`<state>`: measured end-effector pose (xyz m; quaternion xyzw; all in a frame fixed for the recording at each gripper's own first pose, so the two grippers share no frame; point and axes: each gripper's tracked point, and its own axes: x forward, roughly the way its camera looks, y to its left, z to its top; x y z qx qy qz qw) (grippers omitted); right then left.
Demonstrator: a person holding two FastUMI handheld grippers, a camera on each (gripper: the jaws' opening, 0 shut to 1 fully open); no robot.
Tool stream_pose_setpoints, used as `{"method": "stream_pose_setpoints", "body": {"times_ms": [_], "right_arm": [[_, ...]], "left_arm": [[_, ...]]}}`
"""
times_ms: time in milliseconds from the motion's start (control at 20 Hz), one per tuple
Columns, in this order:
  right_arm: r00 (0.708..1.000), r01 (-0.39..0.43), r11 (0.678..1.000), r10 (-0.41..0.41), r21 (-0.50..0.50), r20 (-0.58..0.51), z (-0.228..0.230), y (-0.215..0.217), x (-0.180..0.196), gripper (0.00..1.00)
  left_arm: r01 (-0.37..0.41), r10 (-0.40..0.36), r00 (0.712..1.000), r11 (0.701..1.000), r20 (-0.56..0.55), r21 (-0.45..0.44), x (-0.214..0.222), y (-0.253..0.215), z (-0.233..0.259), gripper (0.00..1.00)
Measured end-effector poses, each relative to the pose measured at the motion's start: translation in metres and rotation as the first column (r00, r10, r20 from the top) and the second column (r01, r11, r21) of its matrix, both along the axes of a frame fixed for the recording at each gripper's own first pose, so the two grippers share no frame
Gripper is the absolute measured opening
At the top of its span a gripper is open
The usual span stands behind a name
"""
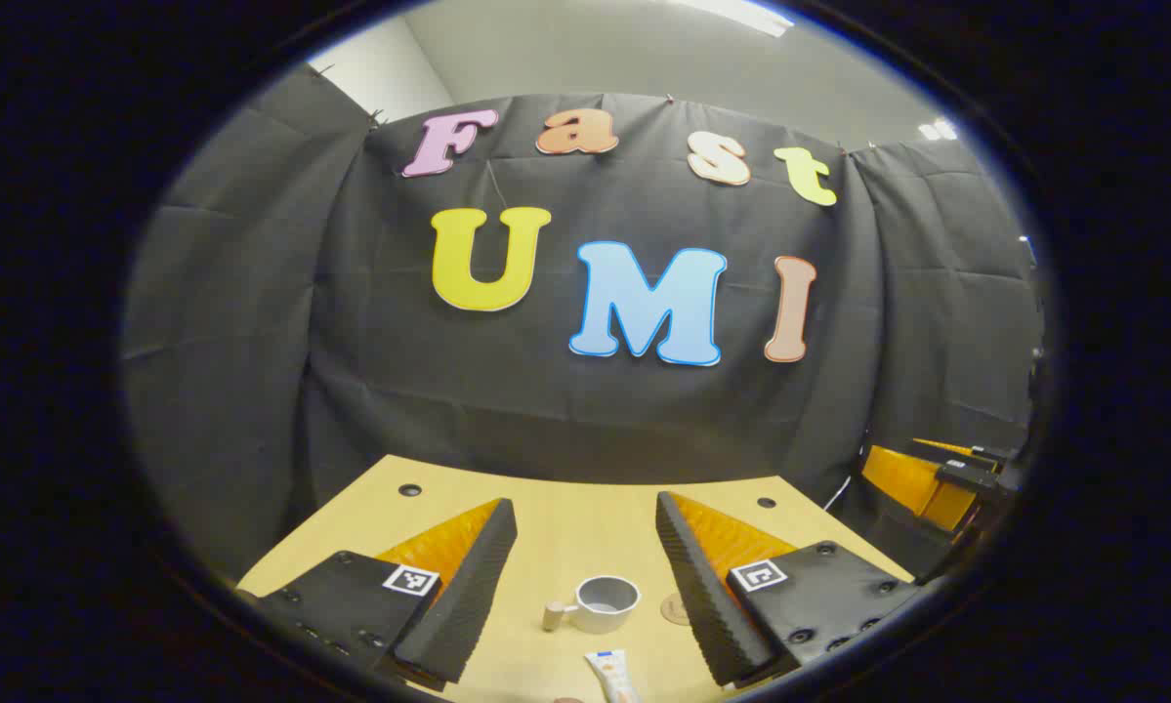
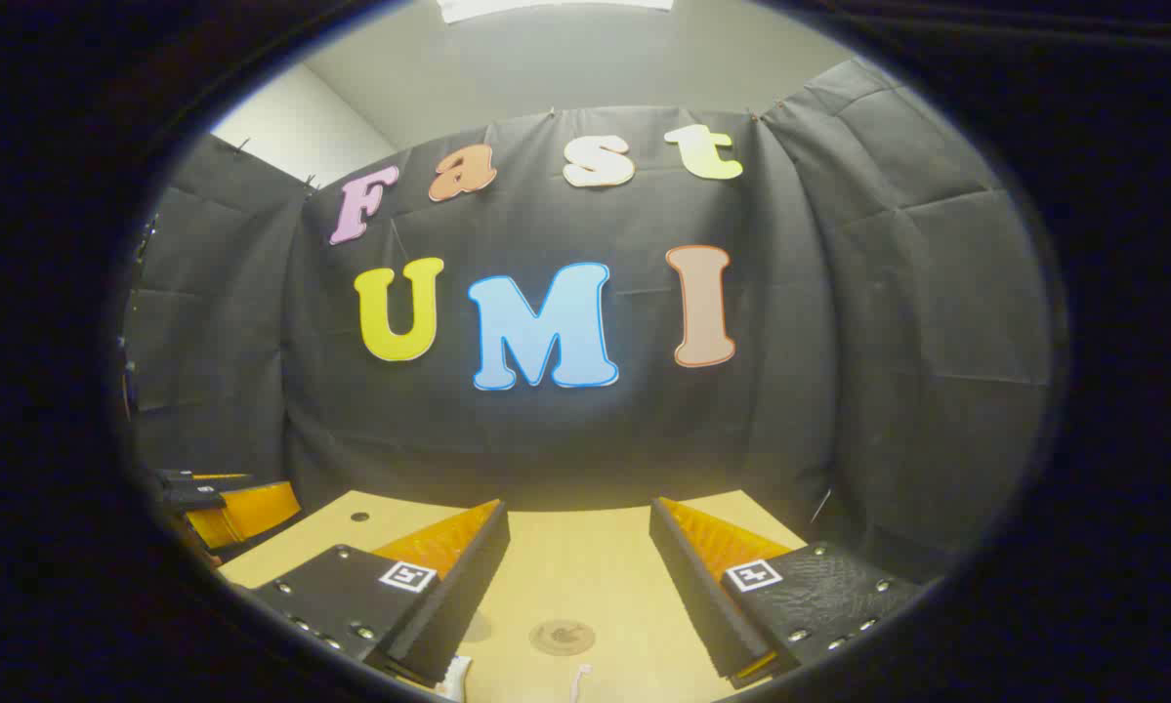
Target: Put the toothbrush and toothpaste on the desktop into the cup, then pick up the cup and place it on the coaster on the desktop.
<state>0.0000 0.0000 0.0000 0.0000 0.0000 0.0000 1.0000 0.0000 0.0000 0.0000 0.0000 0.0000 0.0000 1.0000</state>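
The left gripper (image 1: 585,561) hangs above the worktop (image 1: 565,527) with its fingers (image 1: 468,586) spread wide and nothing between them. Ahead in that gap stands the grey cup (image 1: 605,602), with the toothpaste (image 1: 612,676) lying nearer and the coaster (image 1: 676,609) just beside the cup. The right gripper (image 2: 578,566) is likewise released, the coaster (image 2: 562,637) lying between its fingers (image 2: 463,591). A white sliver at the bottom edge may be the toothbrush (image 2: 579,681).

Black cloth wall (image 1: 585,410) behind wooden desktop (image 1: 565,527); ceiling light (image 2: 556,8) overhead; white wall (image 2: 292,122) beyond.
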Motion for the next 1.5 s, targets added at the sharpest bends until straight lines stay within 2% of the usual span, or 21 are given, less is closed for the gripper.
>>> {"method": "stream_pose_setpoints", "body": {"times_ms": [100, 150, 200, 300, 400, 500, 700, 750, 950, 1100, 1200, 1500], "right_arm": [[1.0, -0.014, 1.0, 0.014, 0.009, -0.01, -0.004, 0.001, -0.001, 0.92], [1.0, -0.016, 1.0, 0.016, 0.004, -0.016, -0.005, 0.0, -0.001, 0.95], [1.0, -0.018, 1.0, 0.018, -0.005, -0.021, -0.007, 0.0, 0.001, 0.92], [0.999, -0.016, 0.999, 0.014, -0.029, -0.052, -0.015, -0.002, 0.004, 0.95], [0.995, -0.032, 0.999, 0.03, -0.027, -0.091, -0.026, 0.001, 0.006, 0.92], [0.991, -0.048, 0.999, 0.046, -0.012, -0.125, -0.037, 0.003, 0.007, 0.96], [0.981, -0.074, 0.997, 0.074, 0.006, -0.178, -0.052, 0.007, 0.008, 0.89], [0.978, -0.08, 0.997, 0.081, 0.012, -0.191, -0.054, 0.007, 0.009, 0.92], [0.959, -0.068, 0.998, 0.07, 0.018, -0.274, -0.084, 0.003, 0.013, 0.92], [0.923, -0.053, 0.998, 0.062, 0.035, -0.381, -0.117, -0.001, 0.013, 0.93], [0.887, -0.036, 0.999, 0.051, 0.04, -0.46, -0.142, -0.006, 0.01, 0.93], [0.718, -0.04, 0.999, 0.049, 0.029, -0.695, -0.225, -0.007, -0.011, 0.94]], "left_arm": [[0.006, -0.006, 1.0, 1.0, -0.007, -0.009, 0.001, -0.005, 0.0, 0.93], [0.009, -0.009, 1.0, 1.0, -0.012, -0.006, 0.002, -0.007, -0.002, 0.93], [0.013, -0.013, 1.0, 1.0, -0.022, -0.005, 0.005, -0.009, -0.004, 0.92], [0.025, -0.026, 0.997, 0.999, -0.074, -0.021, 0.011, -0.013, -0.018, 0.93], [0.017, -0.019, 0.995, 1.0, -0.1, -0.022, 0.015, -0.008, -0.029, 0.93], [0.02, -0.022, 0.991, 1.0, -0.128, -0.015, 0.016, -0.01, -0.034, 0.93], [0.023, -0.021, 0.981, 1.0, -0.195, 0.004, 0.021, -0.012, -0.06, 0.93], [0.025, -0.025, 0.978, 1.0, -0.206, -0.003, 0.022, -0.015, -0.065, 0.93], [0.018, -0.024, 0.959, 1.0, -0.282, -0.025, 0.029, -0.014, -0.09, 0.93], [0.007, -0.03, 0.925, 0.998, -0.38, -0.061, 0.034, -0.012, -0.129, 0.93], [-0.006, -0.026, 0.894, 0.998, -0.447, -0.07, 0.035, -0.011, -0.157, 0.93], [-0.022, -0.045, 0.781, 0.995, -0.622, -0.1, 0.022, -0.013, -0.241, 0.93]]}}
